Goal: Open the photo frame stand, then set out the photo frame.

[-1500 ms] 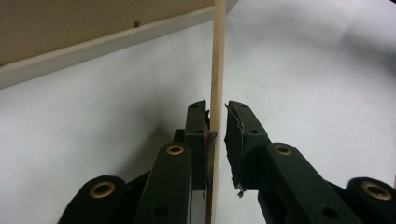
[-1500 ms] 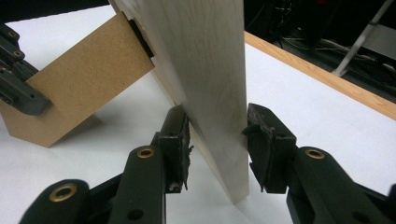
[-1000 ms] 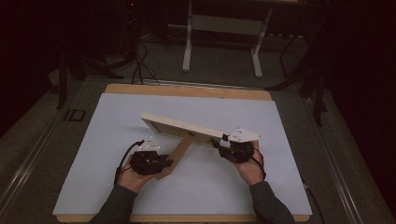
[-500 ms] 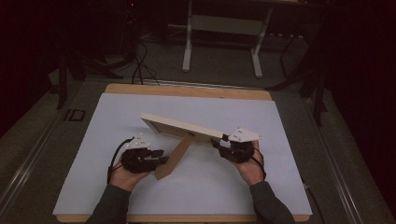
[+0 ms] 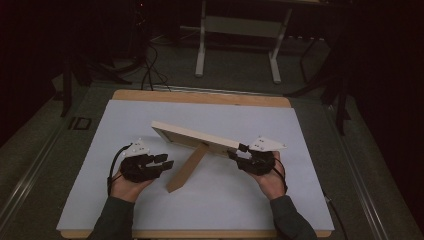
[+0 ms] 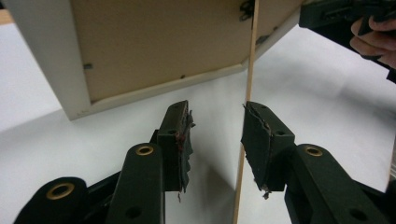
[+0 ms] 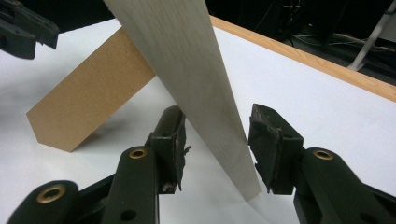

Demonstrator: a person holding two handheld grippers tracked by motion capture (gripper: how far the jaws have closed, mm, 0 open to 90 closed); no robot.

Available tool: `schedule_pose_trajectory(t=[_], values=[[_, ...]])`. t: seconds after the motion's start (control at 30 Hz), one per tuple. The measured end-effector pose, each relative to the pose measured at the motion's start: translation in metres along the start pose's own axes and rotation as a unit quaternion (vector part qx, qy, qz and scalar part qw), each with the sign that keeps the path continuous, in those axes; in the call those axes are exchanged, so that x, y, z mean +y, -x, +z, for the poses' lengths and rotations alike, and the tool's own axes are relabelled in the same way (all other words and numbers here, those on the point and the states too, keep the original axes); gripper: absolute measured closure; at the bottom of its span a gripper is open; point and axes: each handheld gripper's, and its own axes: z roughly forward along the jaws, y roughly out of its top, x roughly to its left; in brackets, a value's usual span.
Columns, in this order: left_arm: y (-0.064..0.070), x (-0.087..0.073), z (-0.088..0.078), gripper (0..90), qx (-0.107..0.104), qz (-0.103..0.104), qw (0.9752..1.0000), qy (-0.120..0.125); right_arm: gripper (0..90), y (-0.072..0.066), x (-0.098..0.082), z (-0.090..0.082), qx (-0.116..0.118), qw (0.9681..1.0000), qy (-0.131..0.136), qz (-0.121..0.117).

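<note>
A pale wooden picture frame (image 5: 195, 136) stands tilted on the white mat, propped by its brown back stand (image 5: 186, 170). My left gripper (image 5: 166, 161) sits left of the stand, apart from it; its jaws have just been opening and hold nothing. In the left gripper view (image 6: 217, 121) the thin stand edge (image 6: 249, 70) runs close by one pad, beneath the frame's brown backing (image 6: 154, 42). My right gripper (image 5: 236, 151) is at the frame's right end. Its jaws (image 7: 217, 126) have just been opening, and the frame's edge (image 7: 187, 60) stands between them with a gap at one pad.
The white mat (image 5: 150, 210) covers a wooden table (image 5: 200, 96) with bare room all around the frame. Metal stand legs (image 5: 237, 45) and cables lie on the dark floor beyond the far edge.
My left gripper has let go of the brown stand and drawn back to the left. The frame stays propped where it was. The right hand has kept its place.
</note>
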Motion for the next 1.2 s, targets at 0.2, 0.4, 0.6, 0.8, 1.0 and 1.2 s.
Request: schedule_pose_trajectory(t=[0.2, 0.4, 0.6, 0.8, 1.0, 1.2], values=[[-0.003, 0.001, -0.004, 63.5, 0.008, -0.002, 0.9999, 0.009, 56.4, 0.001, -0.001, -0.003, 0.006, 1.0, -0.002, 0.005], [-0.006, 0.002, -0.008, 67.1, 0.017, -0.005, 0.9997, 0.018, 61.1, 0.004, -0.005, -0.008, 0.016, 0.9998, -0.001, 0.012], [-0.009, 0.003, -0.013, 70.2, 0.025, -0.01, 0.9993, 0.027, 64.3, 0.006, -0.009, -0.012, 0.017, 0.9997, -0.004, 0.018], [-0.012, 0.004, -0.016, 72.1, 0.035, -0.011, 0.9988, 0.031, 66.7, 0.009, -0.013, -0.015, 0.015, 0.9997, -0.005, 0.018], [-0.014, 0.004, -0.017, 73.8, 0.042, -0.015, 0.9984, 0.034, 69.9, 0.014, -0.019, -0.019, 0.002, 0.9996, -0.009, 0.026], [-0.014, 0.004, -0.015, 76.6, 0.045, -0.012, 0.9984, 0.031, 73.3, 0.022, -0.017, -0.023, -0.009, 0.9991, -0.003, 0.041]])
